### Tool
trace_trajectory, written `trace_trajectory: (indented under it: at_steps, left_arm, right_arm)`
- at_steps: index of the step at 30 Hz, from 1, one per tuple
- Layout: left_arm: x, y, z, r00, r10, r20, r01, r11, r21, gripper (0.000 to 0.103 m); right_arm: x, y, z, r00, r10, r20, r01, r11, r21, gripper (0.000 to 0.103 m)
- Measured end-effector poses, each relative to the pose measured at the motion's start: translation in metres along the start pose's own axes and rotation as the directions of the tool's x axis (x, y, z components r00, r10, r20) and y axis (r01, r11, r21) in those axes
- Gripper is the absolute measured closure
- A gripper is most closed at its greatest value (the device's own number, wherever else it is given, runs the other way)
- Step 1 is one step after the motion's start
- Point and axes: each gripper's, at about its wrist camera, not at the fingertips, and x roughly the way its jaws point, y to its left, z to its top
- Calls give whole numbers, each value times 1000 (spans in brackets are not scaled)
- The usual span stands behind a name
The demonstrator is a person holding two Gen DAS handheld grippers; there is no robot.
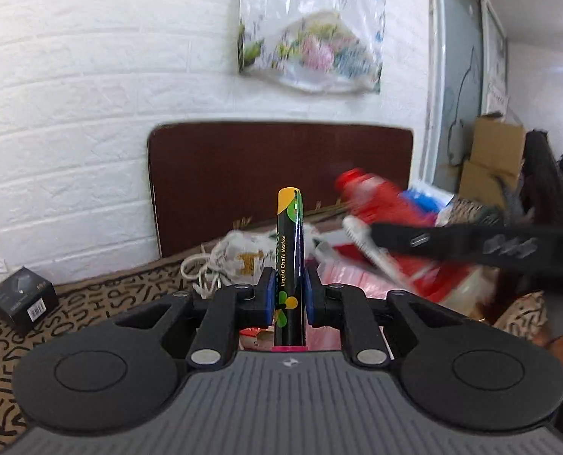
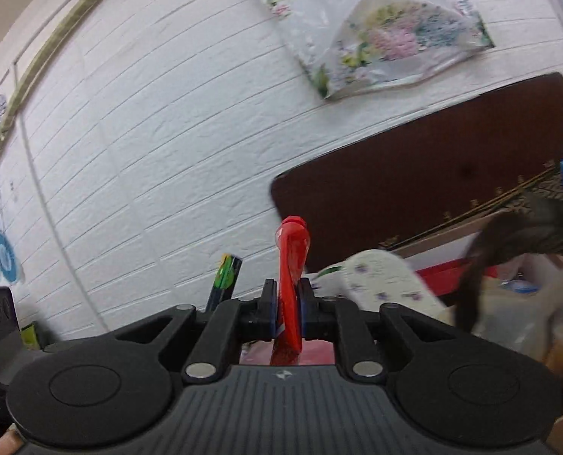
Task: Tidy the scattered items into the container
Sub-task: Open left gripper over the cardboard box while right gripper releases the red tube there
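Left claw: clamped on a black liquid chalk marker, upright between the pads, raised above the patterned bed. Right claw: clamped on a red tube, upright, before the white brick wall.

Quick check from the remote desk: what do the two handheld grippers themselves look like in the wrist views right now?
Both match. The left gripper and right gripper have matte black linkage arms with silver pivot pins, blue pads on the inner finger faces, two round black discs, and a ribbed grey body with a small white logo. No cables or sleeves show.
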Motion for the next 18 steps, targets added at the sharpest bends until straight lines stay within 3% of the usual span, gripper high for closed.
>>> trace_trajectory:
  at_steps: [5, 10, 12, 13, 15, 17, 18]
  left_arm:
    - [28, 12, -17, 996, 42, -76, -42, 999, 7, 85]
    - [31, 9, -15, 996, 78, -49, -74, 995, 73, 85]
    - [31, 6, -16, 995, 96, -27, -93, 991, 94, 82]
    - [29, 5, -17, 994, 105, -16, -103, 989, 105, 79]
    - [20, 3, -18, 991, 130, 8, -130, 984, 118, 61]
    - [10, 1, -19, 987, 156, 34, -159, 980, 120, 47]
    - [7, 2, -19, 986, 158, 44, -162, 980, 117, 40]
  right_arm:
    - [0, -36, -3, 992, -123, -4, 123, 992, 6, 91]
    - [1, -39, -12, 989, -150, 15, 150, 989, 8, 92]
    - [1, -35, -13, 987, -156, 25, 156, 988, -2, 85]
    - [0, -34, -13, 988, -153, 30, 154, 988, -5, 75]
    - [-6, -29, -14, 987, -153, 52, 154, 988, -23, 53]
    - [-14, -22, -13, 980, -182, 83, 188, 980, -63, 11]
    - [-16, -19, -13, 975, -204, 93, 212, 974, -83, 7]
